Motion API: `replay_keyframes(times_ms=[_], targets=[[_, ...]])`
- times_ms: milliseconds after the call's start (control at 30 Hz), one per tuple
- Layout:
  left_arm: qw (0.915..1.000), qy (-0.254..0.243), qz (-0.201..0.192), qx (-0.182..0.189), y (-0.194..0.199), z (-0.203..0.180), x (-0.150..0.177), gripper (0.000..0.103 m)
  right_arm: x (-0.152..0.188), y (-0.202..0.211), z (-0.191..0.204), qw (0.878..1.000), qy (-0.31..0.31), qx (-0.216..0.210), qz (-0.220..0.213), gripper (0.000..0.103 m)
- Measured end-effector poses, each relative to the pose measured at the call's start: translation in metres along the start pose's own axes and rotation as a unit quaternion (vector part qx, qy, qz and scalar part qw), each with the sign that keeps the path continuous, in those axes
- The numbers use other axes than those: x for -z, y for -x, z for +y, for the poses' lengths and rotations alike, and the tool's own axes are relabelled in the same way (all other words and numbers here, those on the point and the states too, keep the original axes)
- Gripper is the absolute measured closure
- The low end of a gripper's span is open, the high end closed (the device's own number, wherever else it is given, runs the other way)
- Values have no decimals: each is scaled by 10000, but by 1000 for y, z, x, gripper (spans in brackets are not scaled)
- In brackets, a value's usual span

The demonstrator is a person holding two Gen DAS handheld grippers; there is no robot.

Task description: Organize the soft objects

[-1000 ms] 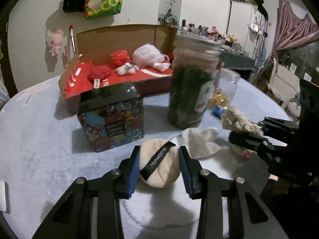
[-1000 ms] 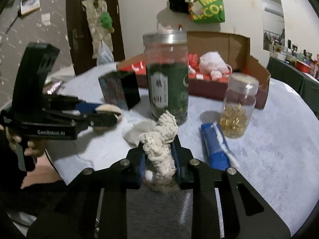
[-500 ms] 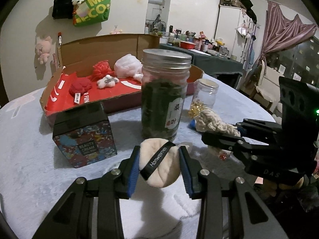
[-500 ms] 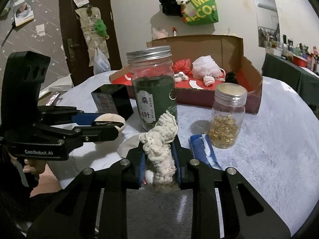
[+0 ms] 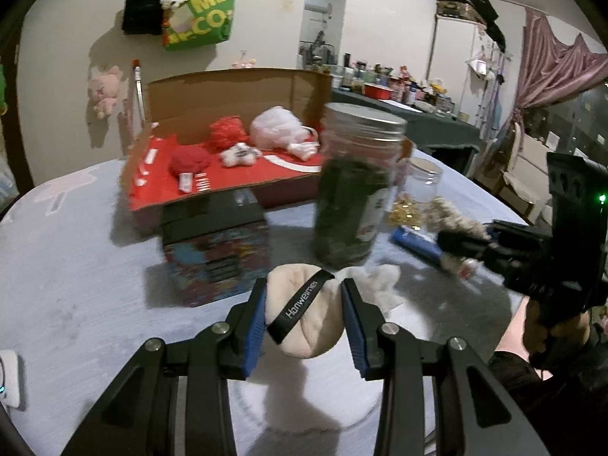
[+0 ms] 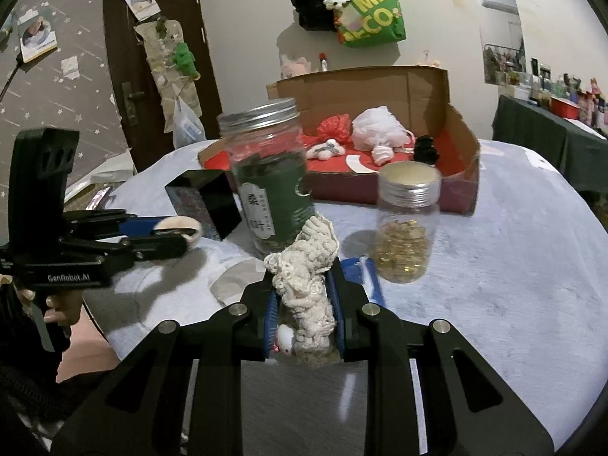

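Both grippers clamped on soft items above the tabletop, cardboard box behind.

Left wrist view: left gripper (image 5: 304,313) has its blue-padded fingers (image 5: 255,326) part-way apart, pressing both sides of a round beige puff (image 5: 304,317) with a black strap, held over the grey tabletop (image 5: 83,304). White cloth (image 5: 376,281) lies just past it, by the green-filled jar (image 5: 351,186) and patterned box (image 5: 214,243). Right gripper (image 5: 456,243) at right holds the cream knitted piece (image 5: 450,214).
Right wrist view: right gripper (image 6: 304,306) fingers (image 6: 270,315) nearly together, squeezing the knitted piece upright. Small jar (image 6: 406,228) and blue packet (image 6: 364,277) sit beyond. Cardboard box (image 6: 429,87) holds red and white soft items.
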State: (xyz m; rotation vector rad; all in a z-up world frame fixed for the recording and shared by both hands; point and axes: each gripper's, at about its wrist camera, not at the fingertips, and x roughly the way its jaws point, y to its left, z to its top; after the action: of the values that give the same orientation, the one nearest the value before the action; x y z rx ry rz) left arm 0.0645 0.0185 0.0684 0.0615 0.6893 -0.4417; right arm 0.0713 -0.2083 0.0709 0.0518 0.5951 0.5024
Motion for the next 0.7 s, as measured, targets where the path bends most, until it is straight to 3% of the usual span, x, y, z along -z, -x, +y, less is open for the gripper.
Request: replay_keyframes(times_ms=[400,700], targets=[[9984,110,-17,-546,19,47,10,63,2,16,-27,9994,25,315,113,81],[9981,10,-33,-616,18,77,4,63,3,21,-59,9988,-166,390,246,81]])
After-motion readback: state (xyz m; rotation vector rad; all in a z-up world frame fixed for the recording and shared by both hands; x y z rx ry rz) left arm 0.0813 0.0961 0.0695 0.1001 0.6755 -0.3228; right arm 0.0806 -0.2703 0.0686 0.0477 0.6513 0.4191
